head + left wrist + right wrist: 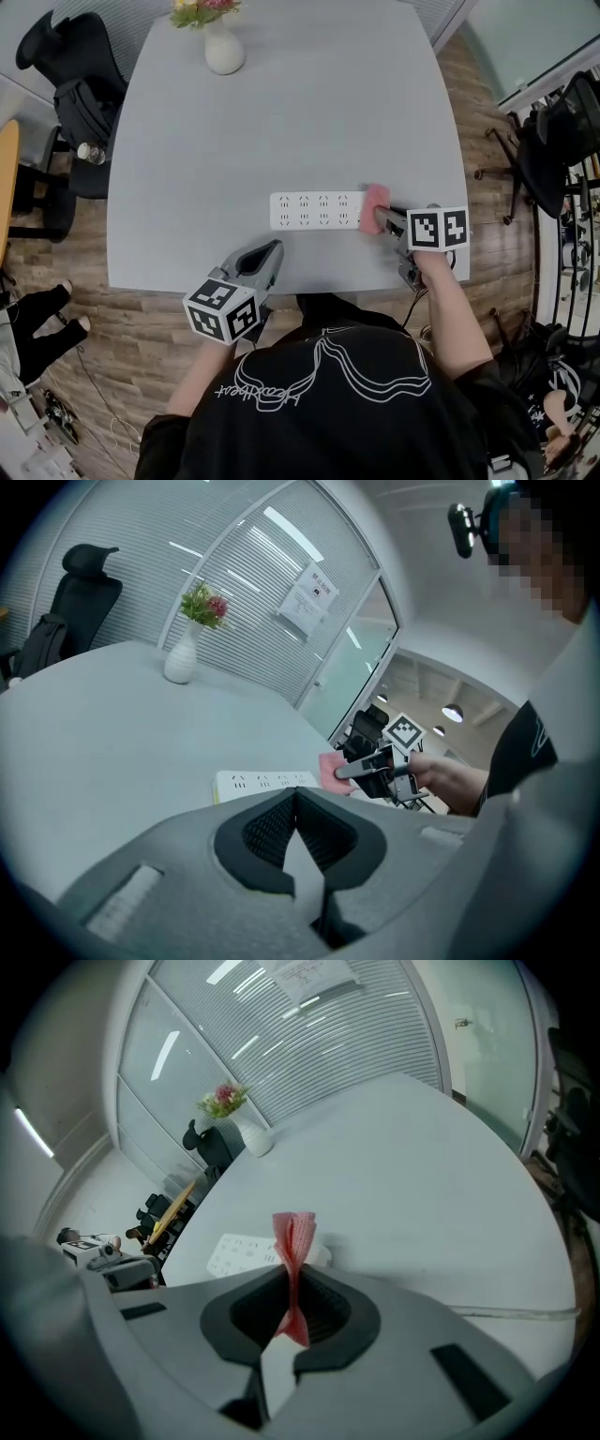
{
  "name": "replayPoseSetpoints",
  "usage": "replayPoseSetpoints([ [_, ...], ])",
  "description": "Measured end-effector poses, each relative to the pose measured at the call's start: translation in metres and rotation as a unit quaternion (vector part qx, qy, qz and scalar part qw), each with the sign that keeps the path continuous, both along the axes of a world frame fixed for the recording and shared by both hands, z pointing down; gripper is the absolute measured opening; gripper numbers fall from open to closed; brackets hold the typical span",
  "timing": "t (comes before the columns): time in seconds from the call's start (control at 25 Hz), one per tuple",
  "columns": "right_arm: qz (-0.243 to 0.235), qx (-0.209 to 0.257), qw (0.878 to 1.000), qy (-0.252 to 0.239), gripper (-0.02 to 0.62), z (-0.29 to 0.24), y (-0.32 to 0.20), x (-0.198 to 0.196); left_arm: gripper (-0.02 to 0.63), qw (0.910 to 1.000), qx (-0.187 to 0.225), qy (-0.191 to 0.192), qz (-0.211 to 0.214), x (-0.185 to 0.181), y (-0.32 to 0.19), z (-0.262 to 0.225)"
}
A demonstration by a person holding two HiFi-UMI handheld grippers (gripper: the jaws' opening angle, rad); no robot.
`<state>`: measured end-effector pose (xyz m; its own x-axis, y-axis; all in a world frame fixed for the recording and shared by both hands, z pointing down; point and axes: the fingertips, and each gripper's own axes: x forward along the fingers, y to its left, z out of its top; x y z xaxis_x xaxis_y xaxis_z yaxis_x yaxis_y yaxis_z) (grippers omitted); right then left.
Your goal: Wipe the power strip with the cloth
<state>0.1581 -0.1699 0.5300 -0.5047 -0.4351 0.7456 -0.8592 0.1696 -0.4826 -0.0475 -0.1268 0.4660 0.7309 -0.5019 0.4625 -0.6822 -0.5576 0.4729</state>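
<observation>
Head view: right tool tight on cloth, power strip end hidden beneath; left tool closed, empty.

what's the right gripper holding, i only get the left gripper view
observer: the right gripper is shut on the pink cloth, pinched upright between its jaws.
operator: where's the cloth on the strip
observer: head view shows it over the right end of the power strip.
operator: and my left gripper
observer: the left gripper sits over the near edge of the table, short of the strip.
</observation>
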Motion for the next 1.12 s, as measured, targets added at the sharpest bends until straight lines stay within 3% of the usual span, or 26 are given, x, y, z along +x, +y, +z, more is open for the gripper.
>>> replayPoseSetpoints([
  [0.24,-0.034,0.035,0.999,-0.018,0.032,-0.030,-0.012,-0.032,0.012,0.9999,0.003,0.001,-0.011,-0.004,-0.002,-0.005],
  [0.48,-0.082,0.045,0.994,-0.049,0.032,-0.045,-0.022,-0.088,0.012,0.9997,0.002,0.000,-0.026,-0.018,-0.002,-0.006],
  [0.84,-0.139,0.033,0.988,-0.066,0.032,-0.034,-0.025,-0.155,0.012,0.9987,-0.003,-0.004,-0.051,-0.040,-0.002,-0.003],
  [1.12,-0.154,0.013,0.986,-0.067,0.032,-0.015,-0.027,-0.184,0.012,0.9976,-0.006,-0.006,-0.069,-0.054,-0.003,-0.001],
])
